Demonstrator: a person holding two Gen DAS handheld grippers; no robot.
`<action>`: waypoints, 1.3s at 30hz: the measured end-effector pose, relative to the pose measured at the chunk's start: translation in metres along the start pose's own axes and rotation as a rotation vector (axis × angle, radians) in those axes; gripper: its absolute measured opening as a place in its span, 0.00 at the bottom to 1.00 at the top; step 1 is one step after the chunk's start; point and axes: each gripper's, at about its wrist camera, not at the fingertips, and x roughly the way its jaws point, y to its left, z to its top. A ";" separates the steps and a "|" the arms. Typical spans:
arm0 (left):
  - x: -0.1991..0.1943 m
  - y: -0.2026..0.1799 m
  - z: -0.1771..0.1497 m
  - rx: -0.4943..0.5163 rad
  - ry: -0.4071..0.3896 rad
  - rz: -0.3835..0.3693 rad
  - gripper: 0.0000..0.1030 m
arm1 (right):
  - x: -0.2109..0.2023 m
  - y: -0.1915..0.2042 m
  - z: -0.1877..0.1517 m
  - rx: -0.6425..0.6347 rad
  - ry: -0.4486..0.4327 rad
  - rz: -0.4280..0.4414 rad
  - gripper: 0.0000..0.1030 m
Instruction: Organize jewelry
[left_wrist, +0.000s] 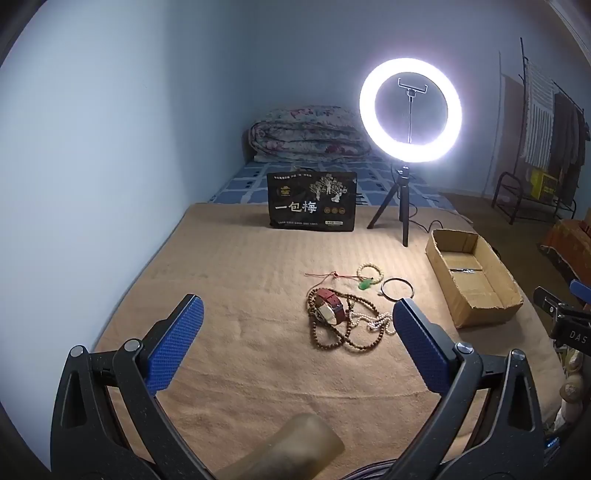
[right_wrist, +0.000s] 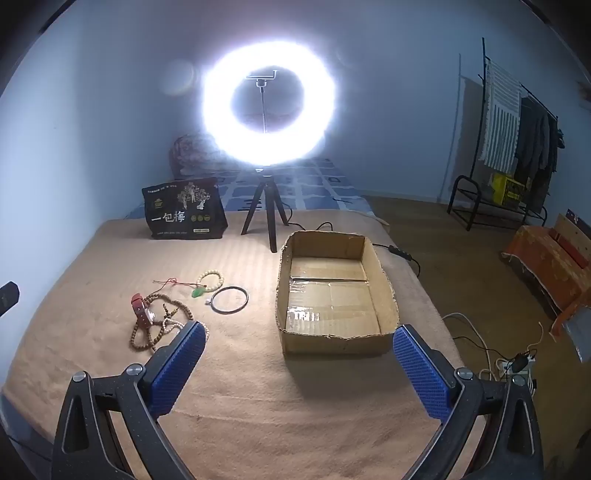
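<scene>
A pile of jewelry lies on the tan blanket: a red-strapped watch, brown bead strands, a white pearl strand, a cream bead bracelet, a green pendant on red cord and a thin dark bangle. My left gripper hovers open just short of the pile, nothing between its blue pads. In the right wrist view the watch, bangle and bracelet lie left of an open cardboard box. My right gripper stands open before the box.
A lit ring light on a small tripod and a black snack bag stand at the blanket's far end. Folded bedding lies behind. A clothes rack, an orange-covered box and cables occupy the floor at right.
</scene>
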 end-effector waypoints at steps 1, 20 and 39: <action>0.000 -0.001 0.000 0.007 0.000 0.001 1.00 | 0.000 0.001 0.000 -0.001 0.001 0.001 1.00; -0.005 0.000 0.007 0.003 -0.023 0.017 1.00 | -0.002 -0.011 0.001 0.012 0.001 -0.028 1.00; -0.008 -0.003 0.006 0.002 -0.029 0.019 1.00 | -0.001 -0.016 -0.001 0.017 0.003 -0.034 1.00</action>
